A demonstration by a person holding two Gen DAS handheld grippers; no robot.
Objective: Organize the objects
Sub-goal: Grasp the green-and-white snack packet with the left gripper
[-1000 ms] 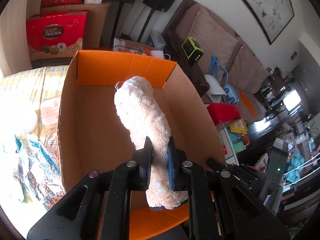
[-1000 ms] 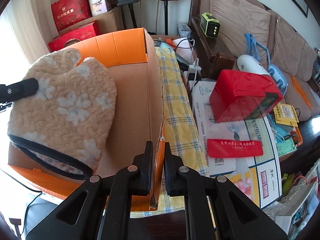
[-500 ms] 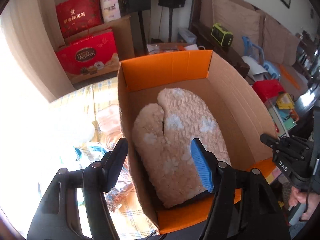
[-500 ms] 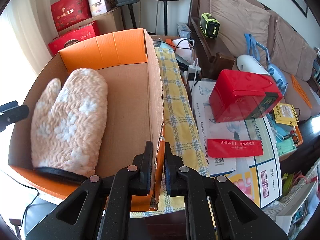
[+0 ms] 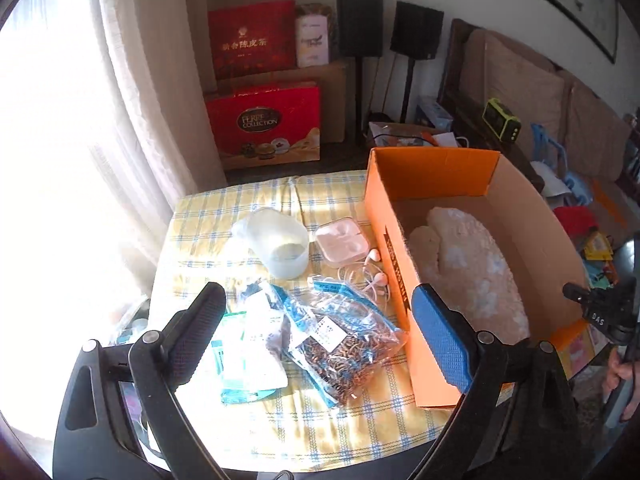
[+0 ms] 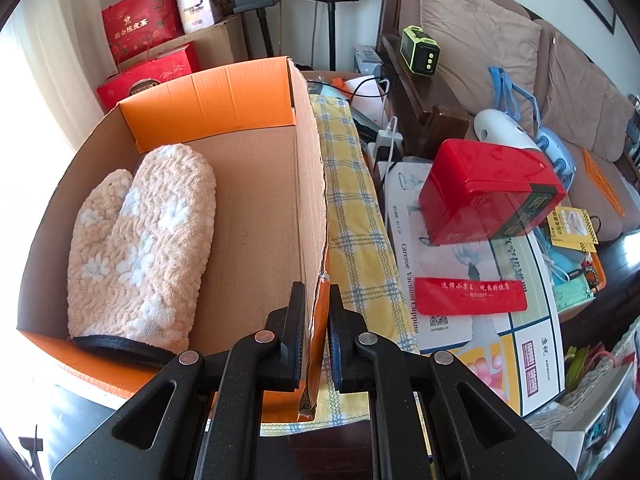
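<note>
Cardboard box (image 5: pixel 476 248) is the landmark, sitting on the yellow checked cloth (image 5: pixel 224 208). Left of the box on that cloth lie a white tub (image 5: pixel 280 246), a pink case (image 5: pixel 341 240), earphones (image 5: pixel 374 270) and plastic bags (image 5: pixel 344 332). Over these hangs the left gripper (image 5: pixel 320 332), whose jaws have just been opening and now gape wide, gripping nothing. Inside the box, against its left wall, lies the fluffy oven mitt (image 6: pixel 136 240) (cuff nearest the camera). The right gripper (image 6: pixel 317 336) is clamped on the box's right wall.
</note>
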